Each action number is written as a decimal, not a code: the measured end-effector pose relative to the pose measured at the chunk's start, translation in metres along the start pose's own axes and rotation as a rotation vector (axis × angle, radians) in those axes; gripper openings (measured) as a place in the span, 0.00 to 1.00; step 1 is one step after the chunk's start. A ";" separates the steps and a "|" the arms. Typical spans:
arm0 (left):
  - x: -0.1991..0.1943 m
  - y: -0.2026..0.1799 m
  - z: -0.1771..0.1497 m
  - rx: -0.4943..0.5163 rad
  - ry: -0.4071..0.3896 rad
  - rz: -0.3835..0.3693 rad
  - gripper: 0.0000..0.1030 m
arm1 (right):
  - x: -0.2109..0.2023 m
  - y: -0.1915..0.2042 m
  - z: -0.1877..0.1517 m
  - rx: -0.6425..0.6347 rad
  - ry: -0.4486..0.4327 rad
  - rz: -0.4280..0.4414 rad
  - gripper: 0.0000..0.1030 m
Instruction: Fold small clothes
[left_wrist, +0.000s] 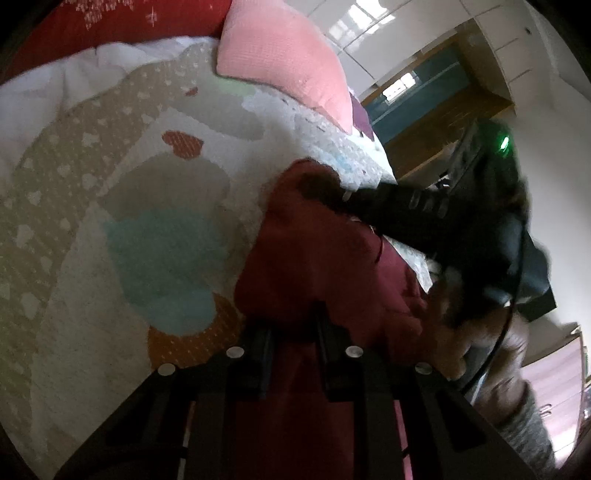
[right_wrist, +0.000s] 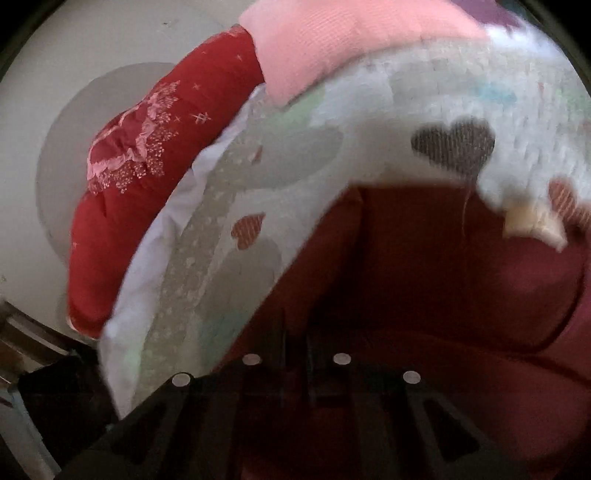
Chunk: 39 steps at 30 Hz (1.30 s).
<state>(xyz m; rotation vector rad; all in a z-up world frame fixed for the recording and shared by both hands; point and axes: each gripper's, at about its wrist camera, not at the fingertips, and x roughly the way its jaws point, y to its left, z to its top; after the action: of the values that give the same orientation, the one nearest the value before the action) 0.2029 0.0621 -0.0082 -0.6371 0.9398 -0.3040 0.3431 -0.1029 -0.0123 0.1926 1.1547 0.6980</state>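
A dark red small garment (left_wrist: 325, 258) lies on the heart-patterned quilt (left_wrist: 129, 192) of a bed. My left gripper (left_wrist: 293, 332) is shut on one edge of the garment, cloth running between its fingers (left_wrist: 264, 354). The right gripper (left_wrist: 373, 203) reaches in from the right in the left wrist view and pinches the garment's far corner. In the right wrist view the garment (right_wrist: 443, 280) fills the lower right, and my right gripper (right_wrist: 295, 354) is shut on its cloth. The frames are blurred.
A pink pillow (left_wrist: 288, 59) and a red patterned cushion (right_wrist: 147, 177) lie at the head of the bed. The bed's edge runs at the right in the left wrist view, with a wooden floor (left_wrist: 443, 122) and white cabinets beyond. A person's hand (left_wrist: 454, 332) holds the right gripper.
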 end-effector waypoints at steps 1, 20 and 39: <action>-0.001 0.000 0.001 0.006 -0.013 0.013 0.18 | -0.003 0.006 0.004 -0.034 -0.017 -0.015 0.08; -0.085 0.009 -0.078 0.113 -0.082 0.248 0.35 | -0.100 -0.032 -0.077 0.011 -0.212 -0.108 0.34; -0.071 0.003 -0.177 0.027 0.025 0.092 0.77 | -0.221 -0.132 -0.330 0.411 -0.320 -0.143 0.63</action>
<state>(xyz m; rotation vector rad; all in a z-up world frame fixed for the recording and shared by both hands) 0.0171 0.0344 -0.0392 -0.5652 0.9843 -0.2430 0.0548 -0.4053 -0.0421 0.5432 0.9801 0.2828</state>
